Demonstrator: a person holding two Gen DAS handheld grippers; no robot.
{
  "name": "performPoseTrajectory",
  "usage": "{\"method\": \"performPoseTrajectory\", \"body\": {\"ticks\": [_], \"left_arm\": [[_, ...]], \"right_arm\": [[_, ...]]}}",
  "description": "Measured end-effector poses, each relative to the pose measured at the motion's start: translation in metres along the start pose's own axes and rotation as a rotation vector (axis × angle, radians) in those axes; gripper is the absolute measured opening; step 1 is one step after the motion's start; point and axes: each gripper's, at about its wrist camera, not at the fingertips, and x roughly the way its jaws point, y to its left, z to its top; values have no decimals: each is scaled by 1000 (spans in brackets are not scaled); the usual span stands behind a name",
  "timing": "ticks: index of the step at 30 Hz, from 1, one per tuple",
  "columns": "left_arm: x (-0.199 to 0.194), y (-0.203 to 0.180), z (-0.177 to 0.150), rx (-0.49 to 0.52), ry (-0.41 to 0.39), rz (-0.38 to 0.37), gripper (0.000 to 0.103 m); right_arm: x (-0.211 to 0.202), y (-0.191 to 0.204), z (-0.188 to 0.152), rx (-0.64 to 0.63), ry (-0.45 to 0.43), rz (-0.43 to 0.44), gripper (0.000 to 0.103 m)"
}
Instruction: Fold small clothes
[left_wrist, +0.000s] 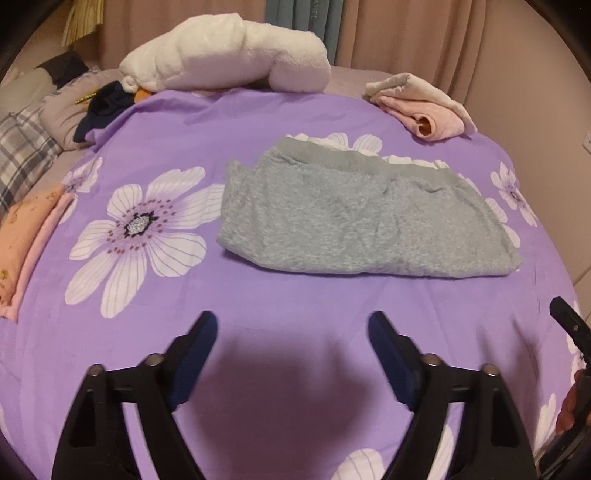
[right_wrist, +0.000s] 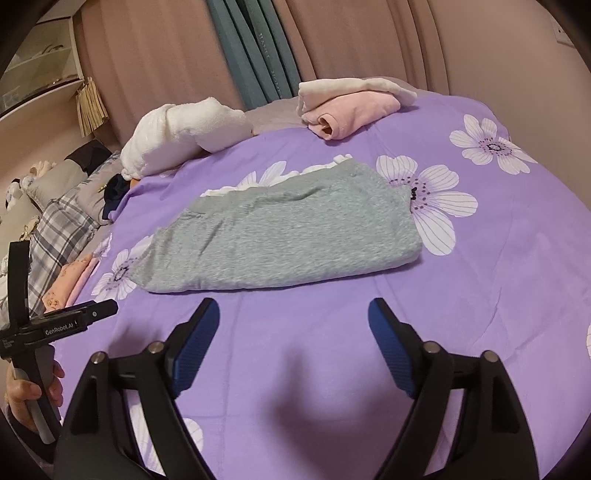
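Observation:
A grey fleece garment (left_wrist: 362, 218) lies folded flat on the purple flowered bedsheet (left_wrist: 258, 114), with a white frilled edge showing along its far side. It also shows in the right wrist view (right_wrist: 280, 240). My left gripper (left_wrist: 291, 325) is open and empty, hovering over bare sheet just in front of the garment. My right gripper (right_wrist: 293, 314) is open and empty, also just short of the garment's near edge. The left gripper's body shows at the left of the right wrist view (right_wrist: 70, 321).
A folded pink and cream garment (left_wrist: 424, 107) lies at the far right of the bed. A white plush blanket roll (left_wrist: 229, 55) lies at the back. An orange and pink folded piece (left_wrist: 26, 243) sits at the left edge, near a plaid pillow (left_wrist: 22, 151). Curtains hang behind.

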Motion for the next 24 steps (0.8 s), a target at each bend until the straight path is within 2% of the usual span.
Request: {"method": "performPoseTrajectory", "body": {"ticks": [6,14,24], "left_arm": [[-8,1,-1,3,-23,2,85],[-14,8,-1,-18,-45,-37,88],[-15,10,-2,-33,-48,-44,92]], "right_arm": [[-4,10,0,-6,-10,5,94],[-5,18,0,-11,-8,8,102],[-3,24,0,-12,5,11,103]]}}
